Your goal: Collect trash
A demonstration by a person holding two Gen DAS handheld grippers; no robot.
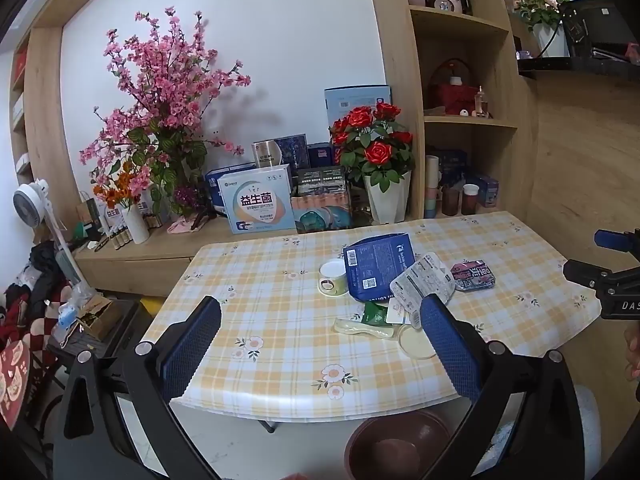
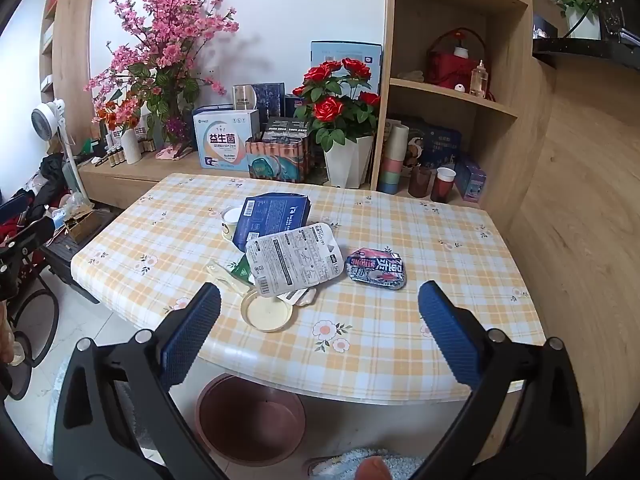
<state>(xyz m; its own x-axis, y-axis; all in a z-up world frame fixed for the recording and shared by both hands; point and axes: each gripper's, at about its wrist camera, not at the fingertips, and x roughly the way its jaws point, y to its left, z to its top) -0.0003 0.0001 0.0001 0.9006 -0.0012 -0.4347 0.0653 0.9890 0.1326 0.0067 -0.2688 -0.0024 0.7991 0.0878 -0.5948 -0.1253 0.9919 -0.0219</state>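
step: pre-grasp, no trash picked yet | left gripper (image 1: 320,344): jaws spread wide, empty, touching nothing | trash pile (image 2: 294,258) mid-table, 12 o'clock of both grippers; bin (image 2: 250,418) on floor at 6 | right gripper (image 2: 320,328): spread wide, empty | next: likely descend on nearest wrapper, clamp

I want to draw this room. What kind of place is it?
Probably a home dining corner: a table with a checked floral cloth, wooden shelves of cups and boxes, and vases of fake flowers.
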